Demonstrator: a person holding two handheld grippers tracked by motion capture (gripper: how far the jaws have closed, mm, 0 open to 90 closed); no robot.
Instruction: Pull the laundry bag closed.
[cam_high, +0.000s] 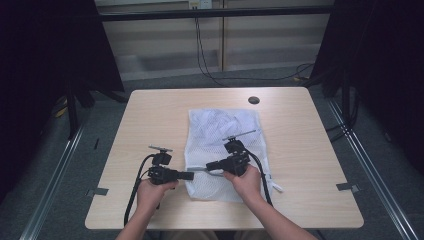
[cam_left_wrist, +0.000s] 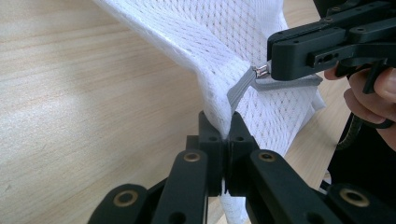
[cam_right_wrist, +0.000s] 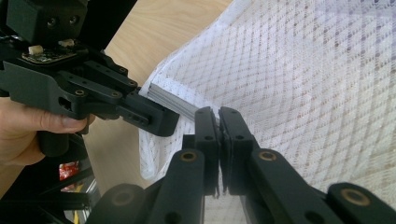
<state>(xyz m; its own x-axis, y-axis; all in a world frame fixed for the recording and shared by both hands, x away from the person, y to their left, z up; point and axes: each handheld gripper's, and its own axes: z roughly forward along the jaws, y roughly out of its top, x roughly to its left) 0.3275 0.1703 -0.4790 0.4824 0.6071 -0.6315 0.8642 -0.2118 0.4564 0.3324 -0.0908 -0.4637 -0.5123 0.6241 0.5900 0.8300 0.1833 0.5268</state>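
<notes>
White mesh laundry bag (cam_high: 222, 150), zippered, soft net fabric: lies flat at the middle of the pale wooden table (cam_high: 150, 115), long axis running near to far, zipper end toward the near edge. Left gripper (cam_left_wrist: 228, 126), jaws closed on a pinch of the bag's near-left hem, apparently anchoring the fabric. Right gripper (cam_right_wrist: 218, 116), jaws closed on the small metal zipper pull (cam_left_wrist: 261, 71) at the end of the grey zipper tape (cam_left_wrist: 240, 88), judged ready to draw it along. Grippers just beside each other.
</notes>
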